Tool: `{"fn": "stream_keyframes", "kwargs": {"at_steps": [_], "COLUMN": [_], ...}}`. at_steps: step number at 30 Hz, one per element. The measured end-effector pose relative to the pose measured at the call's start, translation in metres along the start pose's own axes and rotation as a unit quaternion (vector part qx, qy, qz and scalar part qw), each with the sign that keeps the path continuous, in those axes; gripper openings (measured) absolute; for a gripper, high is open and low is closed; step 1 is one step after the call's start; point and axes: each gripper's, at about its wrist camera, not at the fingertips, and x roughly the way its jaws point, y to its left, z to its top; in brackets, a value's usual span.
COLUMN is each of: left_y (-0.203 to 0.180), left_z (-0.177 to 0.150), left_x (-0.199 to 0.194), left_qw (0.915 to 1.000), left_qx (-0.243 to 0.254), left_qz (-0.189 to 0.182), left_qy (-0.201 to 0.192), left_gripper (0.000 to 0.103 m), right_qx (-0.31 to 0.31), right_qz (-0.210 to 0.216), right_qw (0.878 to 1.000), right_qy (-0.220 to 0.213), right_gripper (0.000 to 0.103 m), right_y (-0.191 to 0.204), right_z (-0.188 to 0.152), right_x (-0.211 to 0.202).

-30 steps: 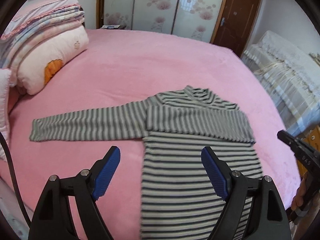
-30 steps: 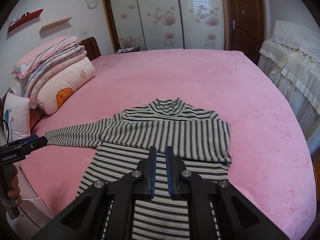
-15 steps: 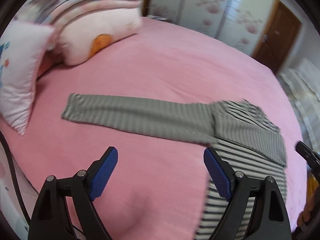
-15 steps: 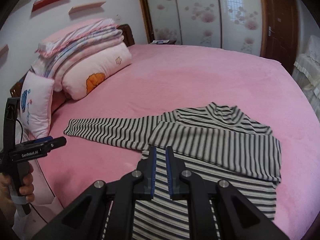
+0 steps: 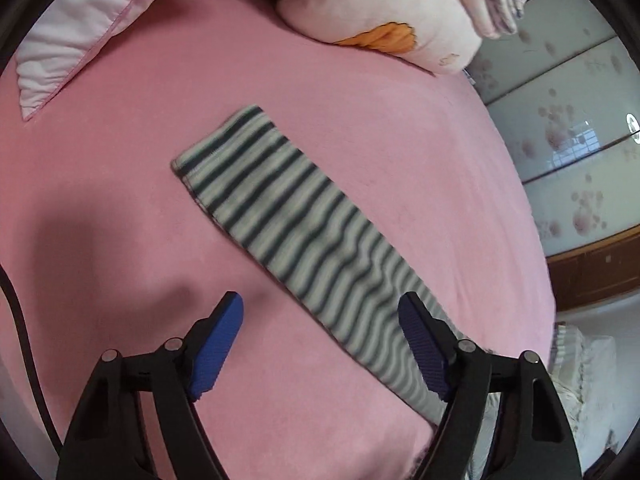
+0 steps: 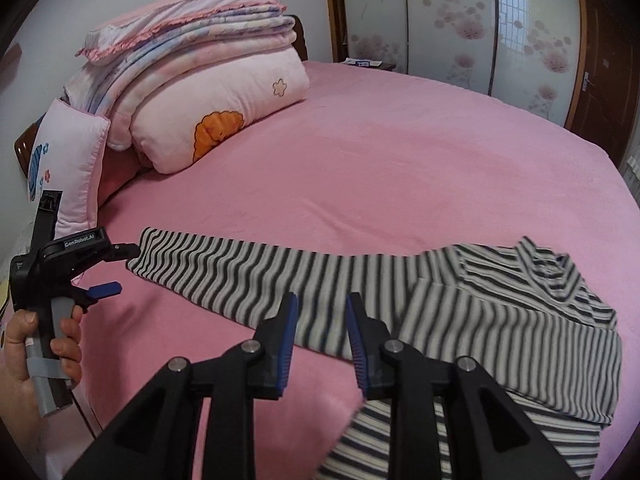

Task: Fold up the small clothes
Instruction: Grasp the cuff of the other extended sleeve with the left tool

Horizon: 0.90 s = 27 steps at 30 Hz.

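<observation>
Pink bedding [image 6: 400, 152] carries the striped sweater [image 6: 500, 320], one sleeve already folded across its chest, the other sleeve [image 5: 288, 216] stretched flat toward the pillows [image 6: 208, 92]. Left claw [image 5: 320, 320] hangs spread wide above it, right claw [image 6: 320, 320] partly parted, both empty. Next, I judge, comes pinching the cuff and carrying it across.
</observation>
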Motion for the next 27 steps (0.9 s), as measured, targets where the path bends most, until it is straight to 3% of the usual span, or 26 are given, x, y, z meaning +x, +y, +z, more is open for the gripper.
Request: {"fn": "stream_keyframes", "kwargs": {"at_steps": [2, 5, 10, 16, 17, 18, 19, 20, 22, 27], "left_y": [0.005, 0.015, 0.030, 0.027, 0.028, 0.026, 0.020, 0.015, 0.000, -0.062], "left_z": [0.000, 0.002, 0.008, 0.014, 0.015, 0.015, 0.016, 0.018, 0.018, 0.004], "left_x": [0.013, 0.033, 0.067, 0.087, 0.090, 0.087, 0.088, 0.091, 0.083, 0.056], "left_qw": [1.0000, 0.9995, 0.9976, 0.9968, 0.9963, 0.9964, 0.9974, 0.9984, 0.9992, 0.9946], "left_qx": [-0.005, -0.026, -0.060, -0.079, -0.084, -0.084, -0.071, -0.054, -0.008, 0.071], "left_qz": [0.001, -0.010, -0.002, -0.011, -0.014, -0.010, -0.001, 0.004, 0.018, -0.024], "left_qy": [0.001, 0.015, 0.036, 0.007, -0.002, -0.012, -0.017, -0.014, -0.035, -0.071], "left_gripper": [0.075, 0.062, 0.059, 0.058, 0.053, 0.027, 0.011, 0.006, 0.005, 0.004], "right_qx": [0.001, -0.001, -0.015, -0.025, -0.030, -0.033, -0.038, -0.045, -0.055, -0.068], "right_qz": [0.004, 0.007, 0.011, 0.012, 0.010, 0.008, 0.004, -0.001, -0.010, -0.036], "right_qw": [1.000, 1.000, 0.999, 0.999, 0.999, 0.999, 0.999, 0.999, 0.998, 0.997], "right_qy": [0.010, 0.021, 0.028, 0.034, 0.034, 0.033, 0.030, 0.027, 0.022, 0.013], "right_gripper": [0.025, 0.025, 0.025, 0.025, 0.025, 0.025, 0.025, 0.025, 0.025, 0.025], "right_y": [0.010, 0.023, 0.042, 0.044, 0.041, 0.039, 0.036, 0.033, 0.024, -0.008], "right_z": [0.004, 0.008, 0.009, 0.002, -0.001, -0.002, -0.004, -0.007, -0.012, -0.024], "right_x": [0.018, 0.038, 0.058, 0.068, 0.067, 0.066, 0.063, 0.060, 0.053, 0.034]}}
